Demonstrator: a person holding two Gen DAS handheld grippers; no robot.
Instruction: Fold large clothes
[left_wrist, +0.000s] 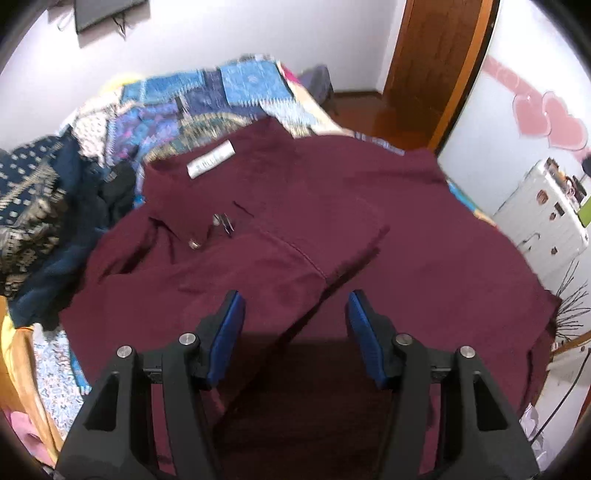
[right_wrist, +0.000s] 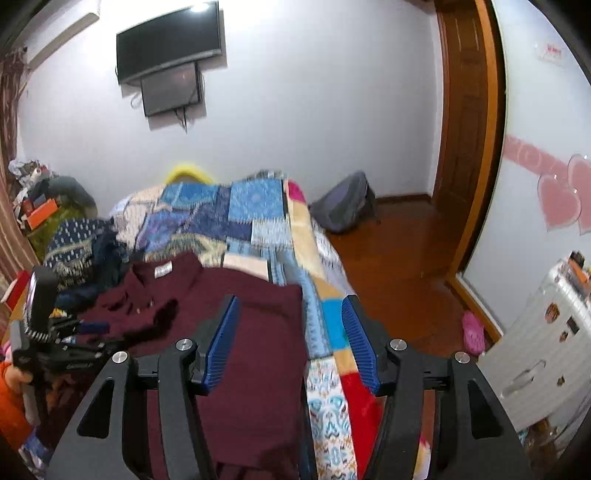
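A large maroon shirt (left_wrist: 369, 229) lies spread on the bed, collar and white label (left_wrist: 210, 160) at the far left, one part folded over its middle. My left gripper (left_wrist: 295, 306) is open and empty just above the shirt's near part. In the right wrist view the same shirt (right_wrist: 255, 332) lies at the left of the bed. My right gripper (right_wrist: 290, 314) is open and empty above the shirt's right edge. The left gripper's body (right_wrist: 48, 332) shows at the far left of that view.
A patchwork blue bedspread (right_wrist: 240, 218) covers the bed. A pile of dark patterned clothes (left_wrist: 33, 214) lies left of the shirt. A grey backpack (right_wrist: 343, 203) sits on the wooden floor (right_wrist: 399, 266). A white suitcase (right_wrist: 539, 343) stands right, by the door (right_wrist: 465, 122).
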